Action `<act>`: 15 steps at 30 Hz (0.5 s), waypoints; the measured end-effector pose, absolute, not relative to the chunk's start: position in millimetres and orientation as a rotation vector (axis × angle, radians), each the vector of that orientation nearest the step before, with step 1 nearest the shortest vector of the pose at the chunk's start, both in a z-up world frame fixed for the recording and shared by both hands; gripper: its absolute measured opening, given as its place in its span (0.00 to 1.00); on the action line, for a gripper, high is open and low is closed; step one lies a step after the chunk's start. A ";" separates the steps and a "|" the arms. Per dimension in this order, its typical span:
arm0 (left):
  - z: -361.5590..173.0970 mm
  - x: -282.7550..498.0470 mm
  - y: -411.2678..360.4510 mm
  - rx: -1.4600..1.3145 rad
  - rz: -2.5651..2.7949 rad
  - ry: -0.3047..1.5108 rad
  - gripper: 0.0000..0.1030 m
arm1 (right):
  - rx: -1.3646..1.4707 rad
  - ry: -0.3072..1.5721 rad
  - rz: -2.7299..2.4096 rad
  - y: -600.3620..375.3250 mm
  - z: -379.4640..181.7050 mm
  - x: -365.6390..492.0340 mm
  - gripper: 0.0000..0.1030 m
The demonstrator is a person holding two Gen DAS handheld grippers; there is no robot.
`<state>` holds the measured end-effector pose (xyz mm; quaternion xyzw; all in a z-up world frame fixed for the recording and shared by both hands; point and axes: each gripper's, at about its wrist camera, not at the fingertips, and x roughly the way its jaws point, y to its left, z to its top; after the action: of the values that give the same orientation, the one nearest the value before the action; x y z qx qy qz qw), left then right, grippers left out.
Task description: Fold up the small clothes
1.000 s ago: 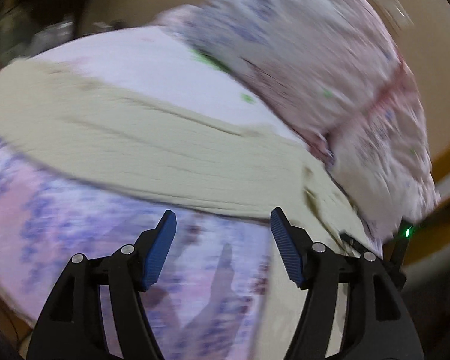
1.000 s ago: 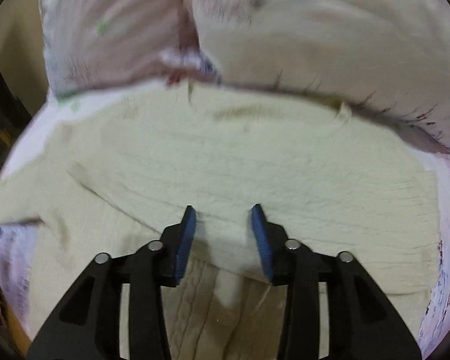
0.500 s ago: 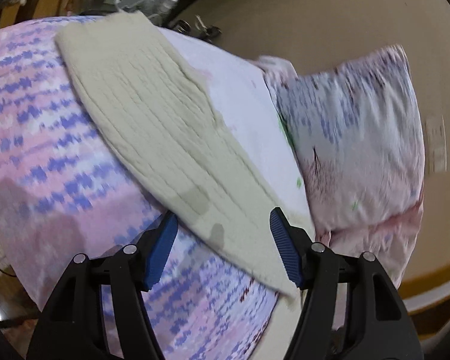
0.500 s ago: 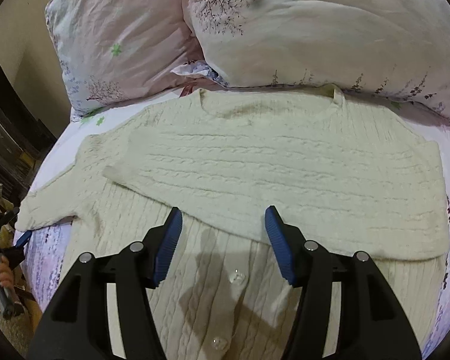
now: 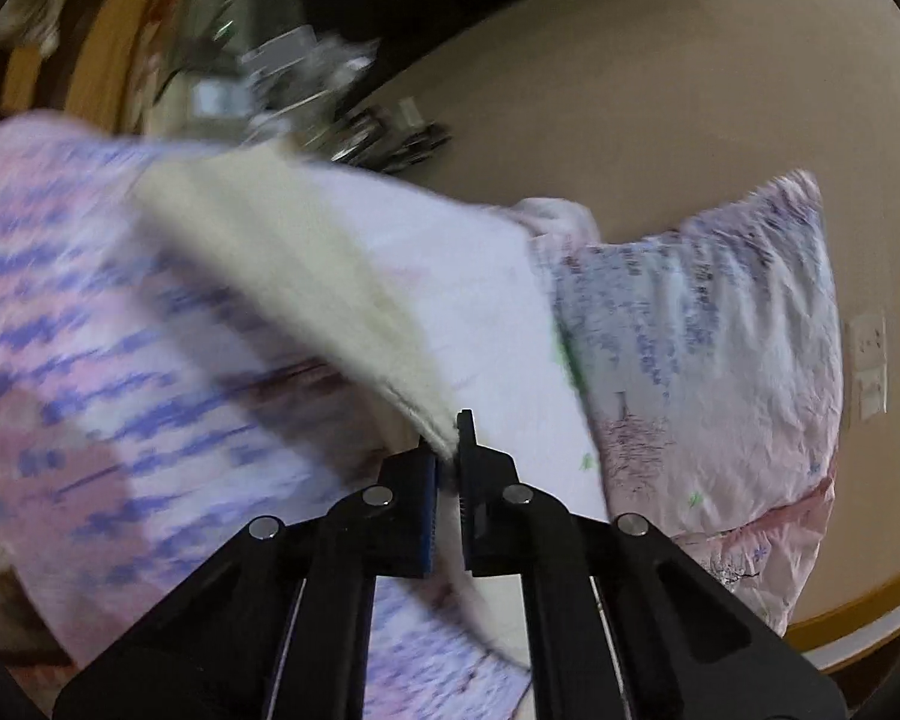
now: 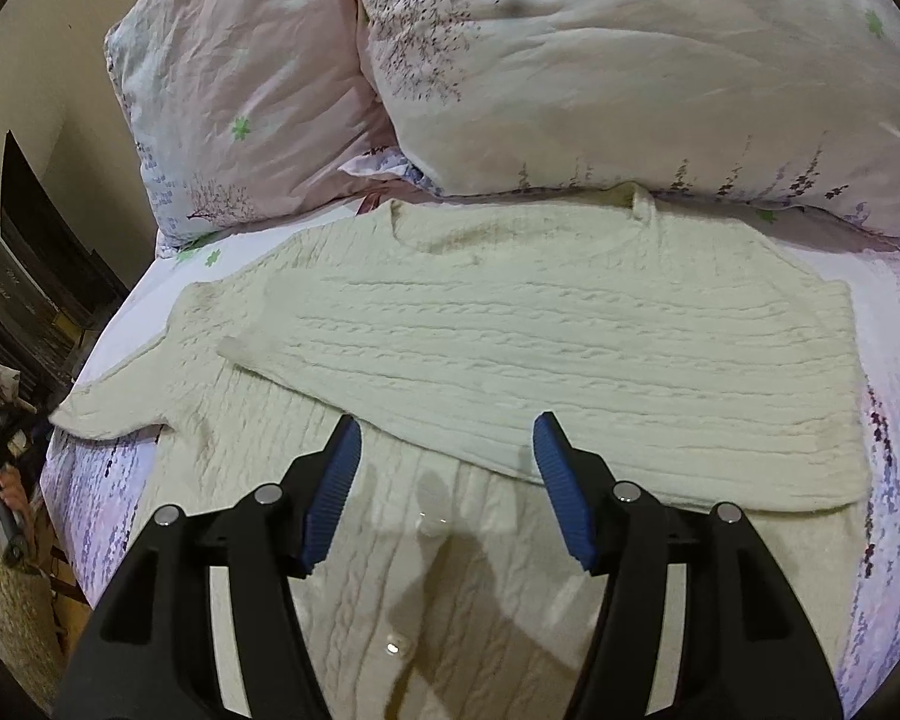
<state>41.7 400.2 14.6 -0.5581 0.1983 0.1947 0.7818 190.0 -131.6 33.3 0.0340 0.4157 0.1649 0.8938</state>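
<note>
A cream cable-knit cardigan (image 6: pixel 570 348) lies flat on the bed, its right sleeve folded across the chest and its left sleeve (image 6: pixel 120 402) stretched out to the left. My right gripper (image 6: pixel 447 468) is open and empty, hovering above the cardigan's buttoned front. In the left wrist view my left gripper (image 5: pixel 447 480) is shut on the end of the cream sleeve (image 5: pixel 306 276), which runs away from the jaws up and to the left over the bed.
Two pink floral pillows (image 6: pixel 258 120) (image 6: pixel 630 72) lie at the head of the bed, just beyond the collar. The purple-patterned bedsheet (image 5: pixel 90 372) covers the bed. A beige wall (image 5: pixel 660 108) stands behind, with clutter (image 5: pixel 306 90) past the bed's left side.
My left gripper has closed on the sleeve's end; it was open half a second ago. My right gripper has opened wider and drawn back from the cardigan.
</note>
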 end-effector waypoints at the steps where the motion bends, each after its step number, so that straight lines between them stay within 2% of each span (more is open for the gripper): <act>1: 23.2 49.3 396.7 -1.180 0.409 0.420 0.05 | 0.074 0.857 0.339 -134.6 34.6 188.9 0.58; 7: 83.0 121.4 347.9 -1.000 0.252 0.408 0.04 | 0.108 0.829 0.311 -160.3 41.7 183.2 0.60; 11: 113.3 188.0 268.2 -0.855 0.044 0.450 0.04 | 0.131 0.818 0.278 -179.6 42.9 180.3 0.60; 15: 120.4 236.1 180.1 -0.736 -0.152 0.524 0.04 | 0.146 0.814 0.236 -198.0 41.0 180.2 0.60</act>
<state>236.1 180.1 120.4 -0.3554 0.2531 -0.0734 0.8968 180.2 -198.0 41.0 0.0709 0.3946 0.1145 0.9090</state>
